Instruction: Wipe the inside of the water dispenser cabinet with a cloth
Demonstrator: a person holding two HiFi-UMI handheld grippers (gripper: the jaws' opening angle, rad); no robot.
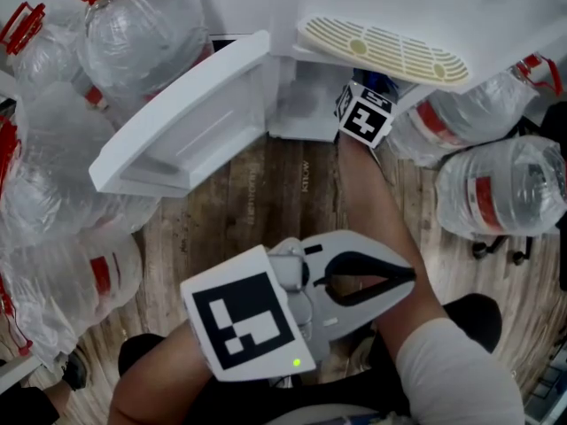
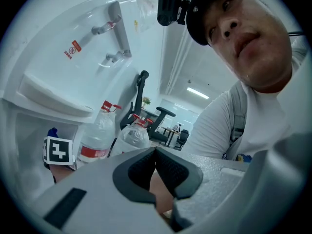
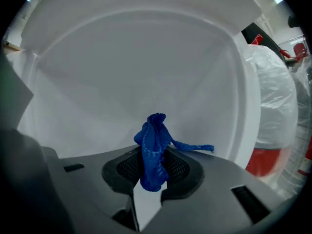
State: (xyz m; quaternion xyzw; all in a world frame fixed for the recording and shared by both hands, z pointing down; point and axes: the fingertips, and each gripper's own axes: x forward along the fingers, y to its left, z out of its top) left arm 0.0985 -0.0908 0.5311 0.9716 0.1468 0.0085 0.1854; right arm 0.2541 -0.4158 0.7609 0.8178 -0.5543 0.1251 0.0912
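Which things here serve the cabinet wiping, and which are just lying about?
In use: blue cloth, clamped in right gripper; dispenser cabinet; its open door.
Lying about: water bottles; drip tray; left gripper, shut and empty.

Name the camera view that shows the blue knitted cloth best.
The right gripper view: the blue knitted cloth stands bunched between the right claw's shut jaws, against the white cabinet wall. The head view and the left gripper view each show only a small blue scrap beside that claw's marker cube.
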